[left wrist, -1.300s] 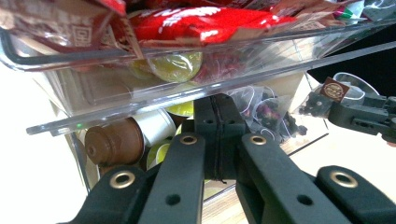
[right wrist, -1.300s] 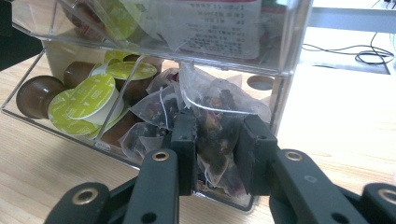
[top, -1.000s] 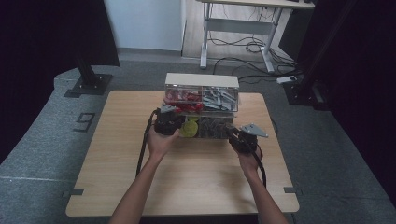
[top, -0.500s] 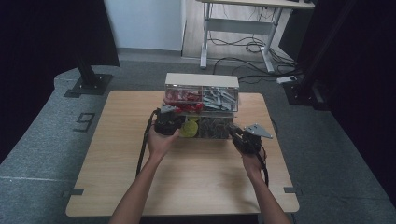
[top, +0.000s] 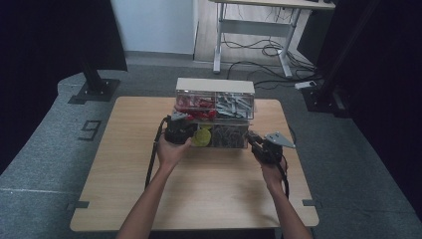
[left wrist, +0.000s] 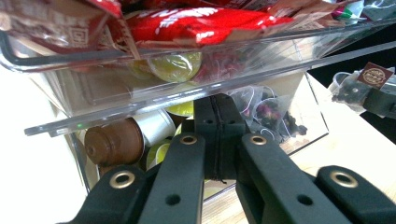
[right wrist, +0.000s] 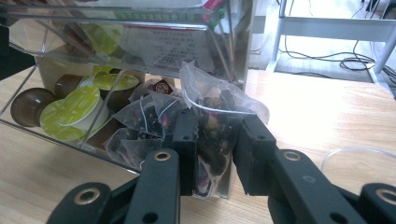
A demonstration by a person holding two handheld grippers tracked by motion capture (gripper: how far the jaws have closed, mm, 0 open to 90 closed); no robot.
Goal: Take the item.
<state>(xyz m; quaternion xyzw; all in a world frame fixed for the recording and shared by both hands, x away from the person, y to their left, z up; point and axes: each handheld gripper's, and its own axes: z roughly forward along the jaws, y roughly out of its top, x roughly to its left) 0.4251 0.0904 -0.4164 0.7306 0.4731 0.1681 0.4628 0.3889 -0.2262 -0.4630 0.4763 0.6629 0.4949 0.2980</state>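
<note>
- Clear acrylic organiser (top: 214, 117) stands at twelve o'clock on the tabletop (top: 124, 169); both grippers at its front.
- Left gripper (left wrist: 215, 140): jaws fully closed, empty, against the lower drawer's front.
- Right gripper (right wrist: 212, 140): jaws clamped on a tea bag (right wrist: 217, 116), lifted clear of the drawer; placement judged outstanding.
</note>
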